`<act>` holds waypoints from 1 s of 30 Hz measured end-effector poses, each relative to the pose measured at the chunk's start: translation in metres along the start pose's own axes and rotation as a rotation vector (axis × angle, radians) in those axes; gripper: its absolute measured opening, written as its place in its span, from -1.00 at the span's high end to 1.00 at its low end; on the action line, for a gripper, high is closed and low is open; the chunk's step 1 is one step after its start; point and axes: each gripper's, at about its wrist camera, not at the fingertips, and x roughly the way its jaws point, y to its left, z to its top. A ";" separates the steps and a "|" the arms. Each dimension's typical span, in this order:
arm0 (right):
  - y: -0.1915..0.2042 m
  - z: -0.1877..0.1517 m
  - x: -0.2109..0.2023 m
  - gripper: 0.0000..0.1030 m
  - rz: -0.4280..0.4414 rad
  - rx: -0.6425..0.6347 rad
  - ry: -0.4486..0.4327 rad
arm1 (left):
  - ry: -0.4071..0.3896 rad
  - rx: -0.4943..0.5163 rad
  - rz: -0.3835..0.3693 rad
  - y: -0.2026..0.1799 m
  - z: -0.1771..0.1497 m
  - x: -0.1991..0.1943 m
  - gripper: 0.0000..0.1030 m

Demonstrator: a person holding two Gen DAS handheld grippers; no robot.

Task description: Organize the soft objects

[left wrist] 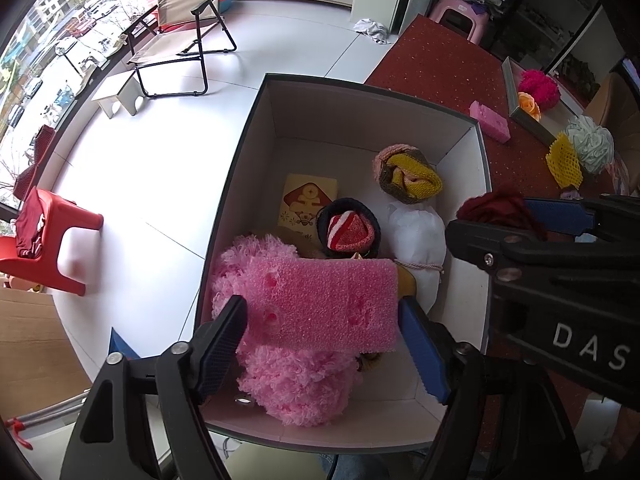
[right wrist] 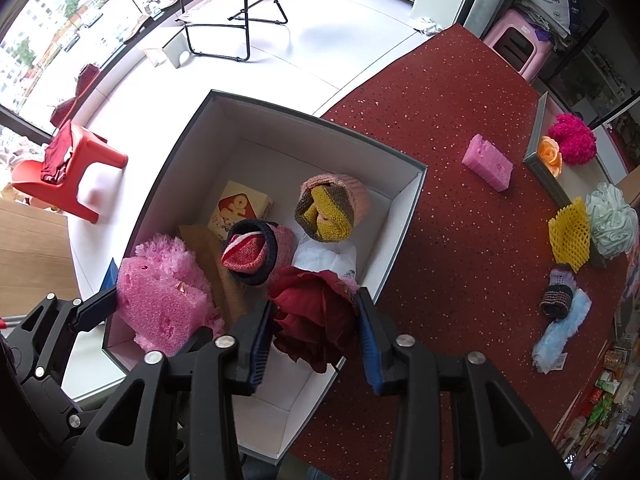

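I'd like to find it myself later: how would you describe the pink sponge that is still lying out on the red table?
Start at the big open box with white inner walls at the edge of the red speckled table. Look past its far right corner, toward a narrow grey tray holding an orange rose. Lying alone between them is the pink sponge, a plain block, unlike the fluffy, knitted or netted things nearby.
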 end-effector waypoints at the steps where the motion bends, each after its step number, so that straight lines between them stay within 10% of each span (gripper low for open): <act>1: 0.000 0.000 0.001 -0.19 0.007 0.000 0.005 | -0.001 -0.004 -0.008 0.001 -0.001 0.000 -0.99; 3: -0.001 -0.001 -0.001 -0.59 0.009 0.007 0.001 | -0.012 -0.005 -0.015 0.001 -0.002 -0.003 -0.99; 10: -0.010 -0.005 -0.007 -0.66 0.018 0.032 -0.008 | -0.027 0.033 0.052 0.000 -0.007 -0.006 -0.99; 13: -0.014 -0.008 -0.015 -0.97 0.023 0.048 -0.033 | -0.078 0.035 0.073 0.001 -0.008 -0.019 -0.99; 18: -0.015 -0.014 -0.033 -0.99 0.034 0.059 -0.091 | -0.040 -0.011 -0.049 0.007 -0.008 -0.033 -0.98; 30: -0.018 -0.034 -0.045 -0.99 0.039 0.094 -0.106 | -0.002 -0.038 0.068 0.011 -0.028 -0.040 -0.99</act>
